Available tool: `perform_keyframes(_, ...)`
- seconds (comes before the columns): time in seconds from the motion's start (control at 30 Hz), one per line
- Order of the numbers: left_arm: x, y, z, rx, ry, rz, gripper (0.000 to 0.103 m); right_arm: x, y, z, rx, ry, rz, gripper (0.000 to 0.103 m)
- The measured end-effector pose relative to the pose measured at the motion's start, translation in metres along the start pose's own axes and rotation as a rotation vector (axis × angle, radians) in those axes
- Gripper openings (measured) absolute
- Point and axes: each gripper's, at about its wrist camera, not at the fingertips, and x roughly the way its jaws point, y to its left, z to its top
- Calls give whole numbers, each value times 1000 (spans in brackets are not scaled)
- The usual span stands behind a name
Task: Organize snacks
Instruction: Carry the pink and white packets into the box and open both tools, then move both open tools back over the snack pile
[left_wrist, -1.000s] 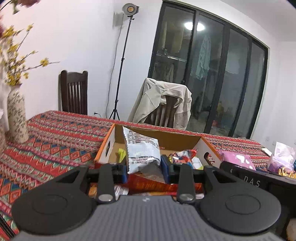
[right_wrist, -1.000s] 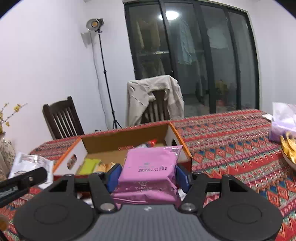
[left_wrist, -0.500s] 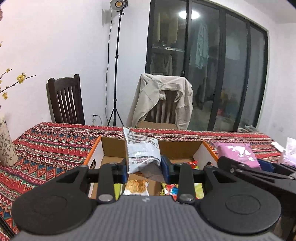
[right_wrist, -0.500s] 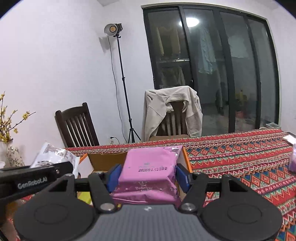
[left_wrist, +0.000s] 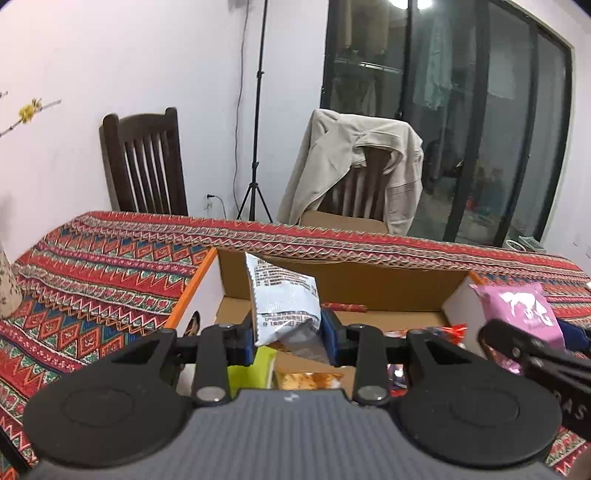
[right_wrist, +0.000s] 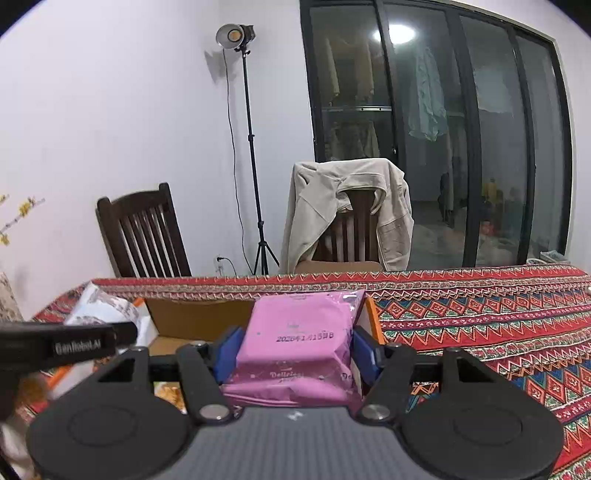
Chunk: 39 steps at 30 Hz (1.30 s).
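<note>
My left gripper (left_wrist: 290, 334) is shut on a silver-white snack packet (left_wrist: 282, 299) and holds it over the open cardboard box (left_wrist: 373, 284) with orange edges. The box holds a yellow-green packet (left_wrist: 249, 369), an orange snack bag (left_wrist: 306, 378) and red wrappers (left_wrist: 439, 332). My right gripper (right_wrist: 295, 349) is shut on a pink snack packet (right_wrist: 299, 339), held above the box's right end (right_wrist: 192, 319). The pink packet also shows at the right of the left wrist view (left_wrist: 517, 314), and the silver packet at the left of the right wrist view (right_wrist: 99, 306).
The table carries a red patterned cloth (left_wrist: 110, 266). A vase (left_wrist: 7, 291) stands at the left edge. Behind the table are a dark wooden chair (left_wrist: 144, 162), a chair draped with a beige jacket (left_wrist: 354, 166), a light stand (right_wrist: 247, 147) and glass doors (right_wrist: 461, 129).
Both grippers have risen and moved in over the box with their packets; the views have tilted up and the box sits lower in frame. Both grips are unchanged.
</note>
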Motion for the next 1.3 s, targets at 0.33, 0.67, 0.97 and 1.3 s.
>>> perform_keyframes(0.33,14,20,-11,-16,10,-13,35,7,-9,-12,-4,25,14,63)
perform_keyframes(0.67,-12,14,-11,-26,-108,34,103,3,-15,-16,34,27,31,103)
perform_keyframes(0.97,-29,10,-4,-29,-130,16,103,-8,-17,-14,43,17,7,103)
perform_keyframes(1.3,-67,22,5,-40,-101,-4,103,-47,-14,4,40,-4,-4,103)
